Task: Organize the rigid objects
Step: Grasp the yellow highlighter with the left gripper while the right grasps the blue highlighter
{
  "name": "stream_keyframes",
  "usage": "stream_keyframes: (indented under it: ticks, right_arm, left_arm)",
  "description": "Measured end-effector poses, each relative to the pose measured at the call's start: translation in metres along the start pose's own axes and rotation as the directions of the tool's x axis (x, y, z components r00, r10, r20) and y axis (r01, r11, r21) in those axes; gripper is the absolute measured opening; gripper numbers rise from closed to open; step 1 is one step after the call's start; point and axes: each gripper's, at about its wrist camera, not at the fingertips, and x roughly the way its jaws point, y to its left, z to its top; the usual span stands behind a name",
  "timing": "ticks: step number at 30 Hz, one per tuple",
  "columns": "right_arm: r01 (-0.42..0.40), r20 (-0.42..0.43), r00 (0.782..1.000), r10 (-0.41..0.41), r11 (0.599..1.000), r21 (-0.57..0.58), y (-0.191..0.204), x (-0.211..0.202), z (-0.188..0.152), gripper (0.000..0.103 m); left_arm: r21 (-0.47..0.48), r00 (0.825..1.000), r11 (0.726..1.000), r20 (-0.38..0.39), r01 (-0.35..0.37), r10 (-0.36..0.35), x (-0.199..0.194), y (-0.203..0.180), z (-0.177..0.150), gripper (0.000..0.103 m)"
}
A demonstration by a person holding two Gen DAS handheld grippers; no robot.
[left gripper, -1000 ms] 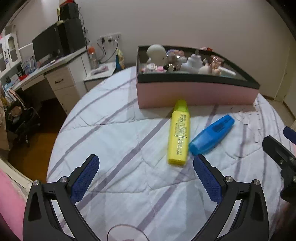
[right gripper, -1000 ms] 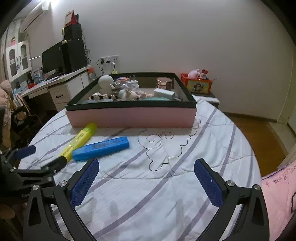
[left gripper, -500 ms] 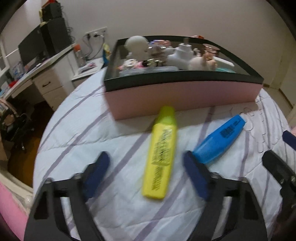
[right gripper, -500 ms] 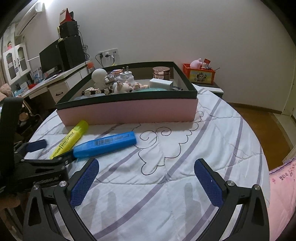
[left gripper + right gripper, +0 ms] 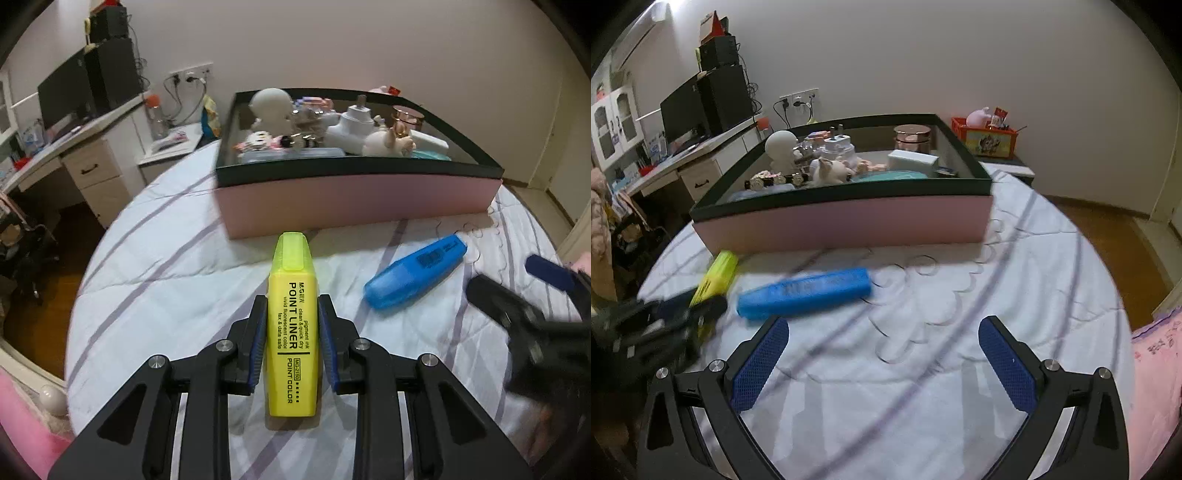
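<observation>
left gripper (image 5: 291,312): both blue pads pressed against the sides of the yellow highlighter (image 5: 292,328), clamped on its lower body. the highlighter lies lengthwise between the fingers, cap end pointing toward the pink box (image 5: 354,199), print "point liner" facing up. whether it rests on the bedspread (image 5: 166,280) or is just off it cannot be told from the left wrist view.

right gripper (image 5: 882,347): fingers spread wide apart, nothing between them, hovering over the white bedspread with purple stripes. in the left wrist view it shows as a blurred black shape at the right edge.

blue highlighter (image 5: 805,293): lies flat on the bedspread, in front of the box's pink wall and apart from it, just ahead and left of the right gripper's left finger. in the left wrist view it sits to the right of the yellow one, angled, not touching it.

pink box with black rim: open top, filled with small items, among them a white round-headed figurine (image 5: 781,147), a white plug adapter (image 5: 836,146), a copper-coloured tin (image 5: 912,136).

background: desk (image 5: 683,162) with monitor (image 5: 681,110) on the left, red crate (image 5: 988,136) on a low stand behind the box.
</observation>
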Motion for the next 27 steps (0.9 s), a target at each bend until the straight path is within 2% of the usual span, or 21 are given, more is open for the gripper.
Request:
stream_keyframes:
  ticks: [6, 11, 12, 13, 15, 18, 23, 26, 27]
  right_arm:
    - [-0.010, -0.073, 0.997, 0.012, 1.000, 0.025, 0.033, 0.027, 0.015, 0.103]
    - [-0.022, -0.102, 0.994, 0.027, 0.999, 0.049, 0.050, 0.046, 0.016, 0.102]
    - [-0.025, -0.101, 0.994, 0.030, 0.998, 0.052, 0.051, 0.048, 0.017, 0.100]
    - [-0.016, -0.096, 0.995, 0.020, 0.999, 0.043, 0.053, 0.049, 0.019, 0.096]
    - [-0.019, -0.092, 0.996, 0.019, 1.000, 0.006, 0.058, 0.050, 0.021, 0.074]
    - [-0.006, -0.091, 0.996, 0.001, 0.998, -0.061, 0.064, 0.051, 0.021, 0.052]
    - [-0.054, -0.101, 0.994, 0.042, 0.992, -0.117, 0.057, 0.041, 0.013, 0.027]
    - [-0.070, -0.105, 0.993, 0.055, 0.988, -0.140, 0.046, 0.030, 0.002, 0.023]
    - [-0.081, -0.107, 0.992, 0.066, 0.987, -0.136, 0.039, 0.025, -0.002, 0.018]
  left_arm:
    - [-0.014, 0.999, 0.999, 0.008, -0.045, 0.046, -0.012, 0.021, -0.010, 0.027]
    - [-0.036, 0.999, 0.999, 0.013, -0.036, 0.037, -0.014, 0.035, -0.013, 0.027]
    - [-0.039, 0.999, 0.999, 0.016, -0.030, 0.030, -0.015, 0.035, -0.013, 0.027]
    - [-0.040, 1.000, 0.999, 0.015, -0.017, 0.017, -0.015, 0.037, -0.014, 0.027]
    - [-0.041, 1.000, 0.999, 0.016, -0.003, 0.003, -0.015, 0.038, -0.014, 0.027]
    - [-0.037, 1.000, 0.999, 0.014, 0.010, -0.010, -0.015, 0.036, -0.014, 0.027]
    - [-0.022, 0.999, 0.999, 0.013, 0.034, -0.034, -0.015, 0.025, -0.015, 0.027]
    - [-0.009, 0.999, 0.999, 0.016, 0.051, -0.051, -0.018, 0.016, -0.016, 0.027]
    - [-0.002, 0.998, 0.998, 0.015, 0.056, -0.056, -0.018, 0.013, -0.016, 0.027]
